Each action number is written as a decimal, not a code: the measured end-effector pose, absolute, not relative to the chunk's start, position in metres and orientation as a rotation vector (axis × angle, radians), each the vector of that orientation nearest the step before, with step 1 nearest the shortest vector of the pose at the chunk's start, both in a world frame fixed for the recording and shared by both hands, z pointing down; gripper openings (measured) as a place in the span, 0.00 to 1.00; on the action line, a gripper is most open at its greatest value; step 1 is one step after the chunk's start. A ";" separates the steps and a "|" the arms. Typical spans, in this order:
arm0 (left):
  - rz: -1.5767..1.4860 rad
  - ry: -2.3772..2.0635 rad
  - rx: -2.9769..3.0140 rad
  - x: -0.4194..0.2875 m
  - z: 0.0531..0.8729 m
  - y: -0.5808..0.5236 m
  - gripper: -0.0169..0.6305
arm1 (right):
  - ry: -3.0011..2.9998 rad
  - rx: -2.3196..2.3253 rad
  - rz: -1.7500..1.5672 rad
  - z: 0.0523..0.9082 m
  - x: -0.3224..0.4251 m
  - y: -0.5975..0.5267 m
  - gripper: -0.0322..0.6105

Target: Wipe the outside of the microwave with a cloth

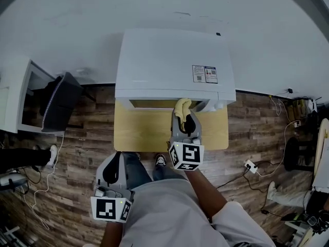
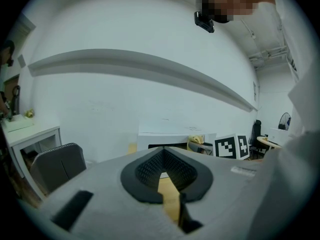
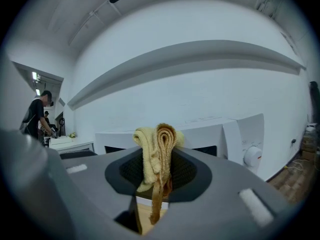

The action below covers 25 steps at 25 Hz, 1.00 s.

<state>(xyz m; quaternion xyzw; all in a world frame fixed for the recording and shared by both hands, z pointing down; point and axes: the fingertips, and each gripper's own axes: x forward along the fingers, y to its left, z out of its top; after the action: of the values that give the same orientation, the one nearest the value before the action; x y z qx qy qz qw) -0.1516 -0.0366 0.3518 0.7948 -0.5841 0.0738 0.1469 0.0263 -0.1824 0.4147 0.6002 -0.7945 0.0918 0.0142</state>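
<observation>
A white microwave (image 1: 169, 60) stands at the back of a small wooden table (image 1: 144, 130). My right gripper (image 1: 184, 118) is shut on a folded yellow cloth (image 1: 182, 108), which it holds up against the microwave's front edge. In the right gripper view the cloth (image 3: 157, 151) stands up between the jaws, with the microwave front (image 3: 235, 134) and its dial (image 3: 252, 156) just behind. My left gripper (image 1: 112, 171) hangs back by my body, off the table, shut with nothing in it. In the left gripper view the microwave (image 2: 165, 134) and the cloth (image 2: 197, 140) are far ahead.
A black chair (image 1: 59, 102) and a white cabinet (image 1: 15, 94) stand to the left of the table. A power strip with cables (image 1: 250, 164) lies on the wooden floor at the right. A person (image 3: 37, 114) stands far off at the left.
</observation>
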 end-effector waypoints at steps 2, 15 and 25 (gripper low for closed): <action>0.211 -1.684 2.284 -0.154 0.352 -0.036 0.01 | -2.495 1.832 0.284 0.416 0.014 -0.182 0.23; 0.241 -1.742 2.226 -0.181 0.354 -0.028 0.01 | -2.622 1.638 0.300 0.422 -0.054 -0.180 0.23; 0.239 -1.764 2.199 -0.190 0.354 -0.029 0.01 | -2.698 1.507 0.308 0.426 -0.102 -0.180 0.23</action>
<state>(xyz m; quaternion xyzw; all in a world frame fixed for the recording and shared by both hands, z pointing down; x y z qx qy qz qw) -0.1904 -0.0285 0.3544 0.7677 -0.6160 0.0835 0.1557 -0.1018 -0.1805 0.4264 0.4852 -0.8686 0.0990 0.0180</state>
